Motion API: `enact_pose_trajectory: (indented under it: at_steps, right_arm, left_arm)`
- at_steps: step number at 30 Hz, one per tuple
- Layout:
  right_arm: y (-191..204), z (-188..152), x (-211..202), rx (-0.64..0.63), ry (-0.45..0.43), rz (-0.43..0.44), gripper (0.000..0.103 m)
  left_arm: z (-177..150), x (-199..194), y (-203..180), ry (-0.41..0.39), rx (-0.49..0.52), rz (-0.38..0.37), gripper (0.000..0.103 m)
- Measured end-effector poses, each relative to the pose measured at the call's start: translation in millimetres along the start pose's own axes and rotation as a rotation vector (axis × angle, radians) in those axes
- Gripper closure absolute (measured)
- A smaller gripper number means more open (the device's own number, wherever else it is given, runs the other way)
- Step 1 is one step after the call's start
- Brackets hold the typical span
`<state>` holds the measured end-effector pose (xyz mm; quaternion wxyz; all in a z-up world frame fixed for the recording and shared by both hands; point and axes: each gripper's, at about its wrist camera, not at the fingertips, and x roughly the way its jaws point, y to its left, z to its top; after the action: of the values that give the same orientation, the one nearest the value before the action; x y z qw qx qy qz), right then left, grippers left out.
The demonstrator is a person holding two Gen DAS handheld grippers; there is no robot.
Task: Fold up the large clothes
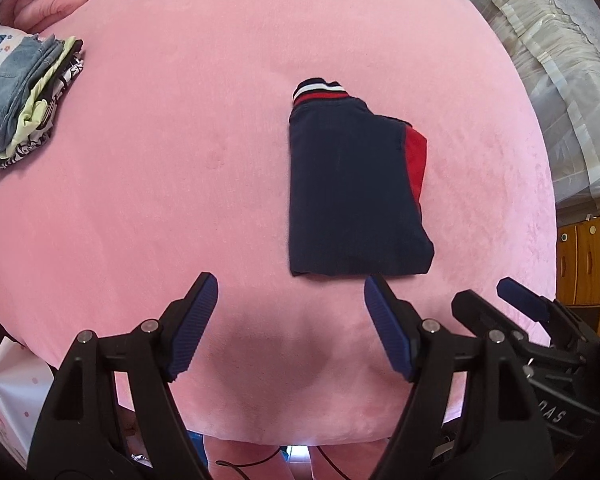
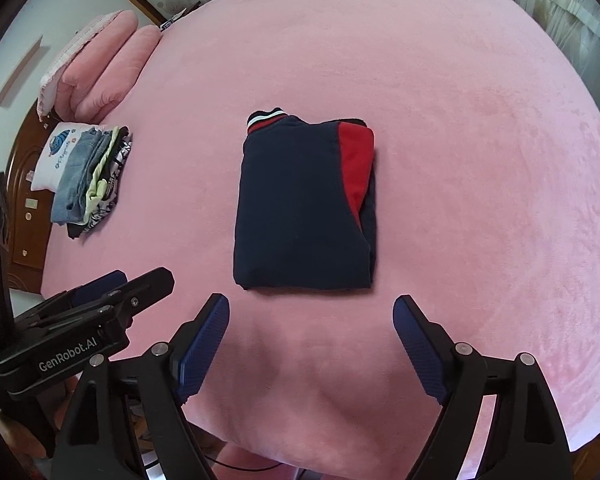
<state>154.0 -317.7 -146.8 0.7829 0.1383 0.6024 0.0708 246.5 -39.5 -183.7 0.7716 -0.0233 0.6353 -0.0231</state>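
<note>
A folded navy garment (image 1: 348, 184) (image 2: 300, 208), with a red panel on its right side and a striped red, white and navy band at its far end, lies flat on the pink bed cover (image 1: 160, 180) (image 2: 480, 160). My left gripper (image 1: 290, 284) hangs open above the bed, just short of the garment's near edge and a little left of it, with nothing between its fingers. Over the same near edge my right gripper (image 2: 311, 302) is open and empty too. Each gripper shows in the other's view: the right one (image 1: 484, 296) at the right, the left one (image 2: 140, 276) at the left.
A stack of folded clothes (image 1: 24, 96) (image 2: 88, 176), jeans on top, sits at the bed's far left. Pink pillows (image 2: 108, 68) lie behind it. A wooden headboard (image 2: 24, 200) stands at the left, wooden cabinets (image 1: 588, 260) and pale curtains (image 1: 540, 60) at the right.
</note>
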Motion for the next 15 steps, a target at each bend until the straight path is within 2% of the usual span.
enact_pose_trajectory:
  at_steps: [5, 11, 13, 15]
  right_arm:
    - [-11, 2, 9, 0.031, 0.014, -0.001, 0.017]
    - [-39, 8, 33, 0.138, 0.033, 0.091, 0.017]
    - [-53, 16, 47, 0.172, 0.015, 0.156, 0.017]
    - [-68, 27, 71, 0.205, 0.038, 0.181, 0.017]
  left_arm:
    - [1, 12, 3, 0.025, -0.014, -0.007, 0.030]
    - [9, 45, 13, 0.083, -0.070, -0.079, 0.030]
    - [17, 63, 20, 0.102, -0.100, -0.139, 0.030]
    - [25, 79, 29, 0.109, -0.140, -0.226, 0.030]
